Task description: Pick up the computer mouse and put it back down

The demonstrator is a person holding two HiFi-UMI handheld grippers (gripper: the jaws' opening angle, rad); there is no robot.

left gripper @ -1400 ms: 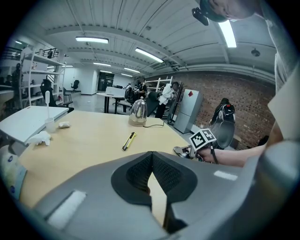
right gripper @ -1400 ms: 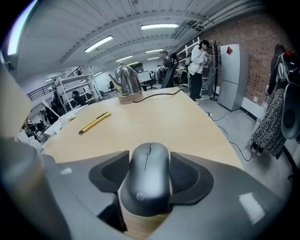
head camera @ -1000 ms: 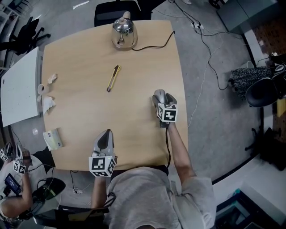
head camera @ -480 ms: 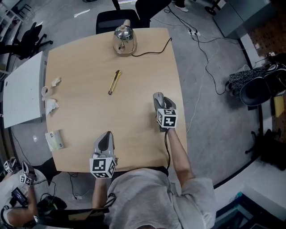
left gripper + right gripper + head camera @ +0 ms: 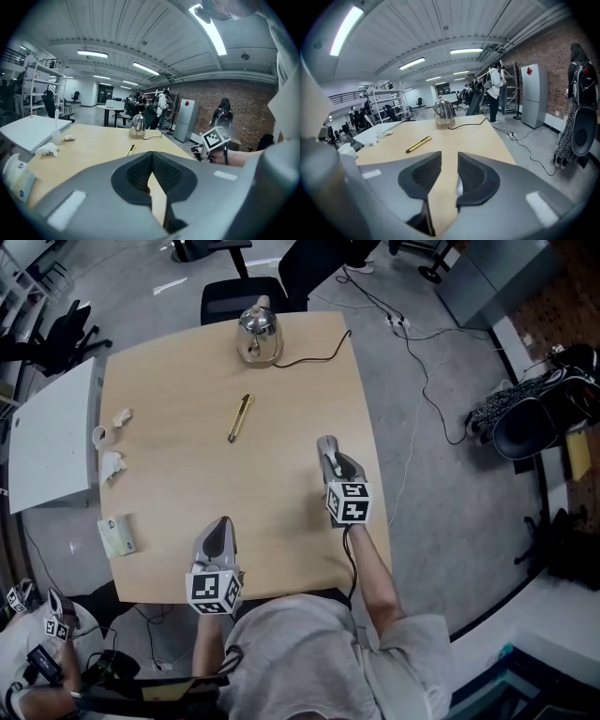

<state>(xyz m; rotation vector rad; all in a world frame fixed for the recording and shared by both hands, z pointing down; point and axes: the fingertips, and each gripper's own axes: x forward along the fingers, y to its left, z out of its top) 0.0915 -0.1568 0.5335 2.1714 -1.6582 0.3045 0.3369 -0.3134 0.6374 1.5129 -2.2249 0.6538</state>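
Now, right hand-held gripper [image 5: 325, 442] higher, jaws just narrowed to an empty gap, left hand-held gripper [image 5: 222, 522] pressed together.

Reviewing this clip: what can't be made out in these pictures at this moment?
1. Mouse: certain in no view. In the head view the right claw hides the table beneath it.
2. Right gripper view: the jaws, just closing, stand apart; only a pale sliver shows beside one jaw, too little to name.
3. Packet print: too small, head view.
4. Second person: cut off by the head view's lower left edge.
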